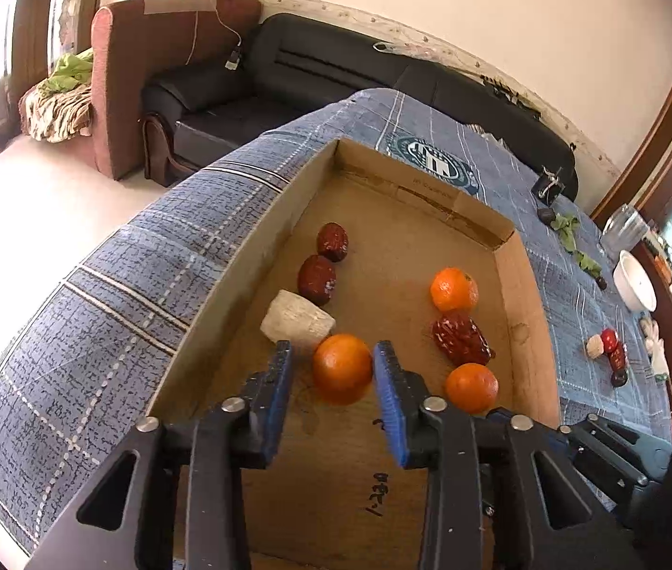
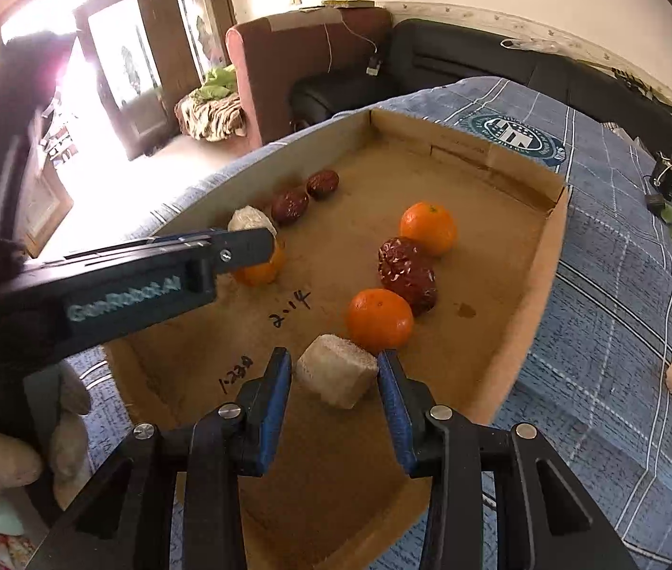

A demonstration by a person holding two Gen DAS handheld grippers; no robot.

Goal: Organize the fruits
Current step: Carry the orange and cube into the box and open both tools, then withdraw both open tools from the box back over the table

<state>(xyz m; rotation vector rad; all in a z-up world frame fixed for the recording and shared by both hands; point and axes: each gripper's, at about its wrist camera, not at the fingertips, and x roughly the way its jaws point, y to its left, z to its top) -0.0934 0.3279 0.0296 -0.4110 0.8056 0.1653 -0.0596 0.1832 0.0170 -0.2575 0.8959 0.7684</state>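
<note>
Readable markings, itemised:

1. Cardboard box (image 2: 516, 370), floor: handwritten black figures "2.14" are showing in the right wrist view, just beside the orange under the other tool.
2. Same floor, nearer the camera: a second handwritten figure is reading roughly "1.230" or "1.238"; the last digit is unclear. It is appearing upside down in the left wrist view.
3. Left gripper (image 2: 260, 249), side of its black body: pale printed brand "GenRobot.AI" is showing.
4. Blue cloth (image 2: 621, 247): a round emblem is carrying lettering too small to read.
</note>
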